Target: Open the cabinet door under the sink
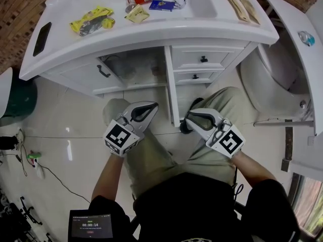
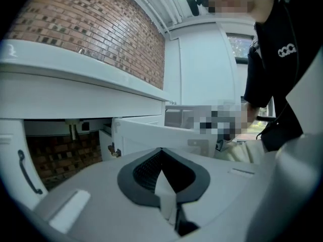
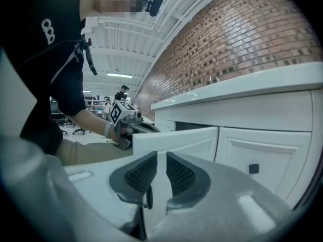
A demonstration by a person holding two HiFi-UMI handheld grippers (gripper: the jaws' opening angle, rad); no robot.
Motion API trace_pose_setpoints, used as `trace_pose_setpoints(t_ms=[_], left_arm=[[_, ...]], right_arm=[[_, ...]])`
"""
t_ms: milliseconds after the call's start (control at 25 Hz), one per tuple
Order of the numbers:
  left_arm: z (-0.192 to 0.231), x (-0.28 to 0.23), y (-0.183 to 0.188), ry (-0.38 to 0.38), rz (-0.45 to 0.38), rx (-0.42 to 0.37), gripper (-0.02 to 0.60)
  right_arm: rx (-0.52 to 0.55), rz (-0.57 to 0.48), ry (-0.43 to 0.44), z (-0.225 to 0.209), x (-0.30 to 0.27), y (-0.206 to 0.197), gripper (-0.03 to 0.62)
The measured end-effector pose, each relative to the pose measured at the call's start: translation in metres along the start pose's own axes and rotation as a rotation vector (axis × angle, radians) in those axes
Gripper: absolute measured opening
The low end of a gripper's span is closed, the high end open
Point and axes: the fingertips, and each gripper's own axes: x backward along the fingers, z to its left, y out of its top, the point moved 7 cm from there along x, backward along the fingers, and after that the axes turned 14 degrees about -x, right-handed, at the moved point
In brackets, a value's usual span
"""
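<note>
The white vanity (image 1: 151, 32) has two doors under its sink. The right-hand cabinet door (image 1: 172, 84) stands swung out toward me, edge-on in the head view, and the dark inside (image 1: 136, 67) shows. My right gripper (image 1: 187, 118) is at that door's free edge, on its right side. In the right gripper view its jaws (image 3: 162, 155) are nearly together around the door's black handle (image 3: 148, 198). My left gripper (image 1: 153, 105) hangs left of the door, shut and empty (image 2: 161, 153). The left door (image 1: 81, 77) with its black handle (image 1: 103, 71) looks closed.
Two drawers (image 1: 202, 59) sit right of the open door. A toilet (image 1: 275, 74) stands at the right and a green bin (image 1: 17, 97) at the left. Packets (image 1: 93, 20) lie on the counter. My knees are just below the grippers.
</note>
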Motion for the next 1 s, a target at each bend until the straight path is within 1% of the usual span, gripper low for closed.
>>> trace_pose_setpoints(t_ms=[120, 280, 360, 480, 680, 800, 920, 1000], left_arm=[[-0.007, -0.002, 0.003, -0.029, -0.029, -0.016, 0.017], [-0.017, -0.005, 0.005, -0.058, -0.061, -0.047, 0.017], [-0.022, -0.006, 0.006, -0.062, -0.067, -0.058, 0.017], [-0.024, -0.004, 0.011, -0.073, -0.064, -0.069, 0.017], [-0.021, 0.005, 0.016, -0.055, -0.092, 0.011, 0.017], [-0.031, 0.006, 0.018, -0.058, -0.084, 0.006, 0.017], [-0.045, 0.011, 0.021, -0.052, -0.106, 0.029, 0.017], [-0.055, 0.012, 0.024, -0.037, -0.111, 0.016, 0.017]], right_arm=[[0.008, -0.008, -0.011, -0.004, 0.000, 0.007, 0.044], [0.008, -0.017, -0.029, -0.009, -0.001, 0.007, 0.007], [-0.016, -0.020, -0.029, -0.011, -0.001, 0.006, -0.008], [-0.032, -0.002, -0.031, -0.011, -0.003, 0.006, -0.008], [-0.007, 0.006, -0.030, -0.003, 0.000, 0.013, -0.008], [0.004, 0.005, -0.029, 0.004, 0.006, 0.013, -0.008], [-0.021, 0.013, -0.035, 0.012, 0.016, 0.011, -0.008], [-0.009, 0.017, -0.028, 0.020, 0.022, 0.008, -0.008]])
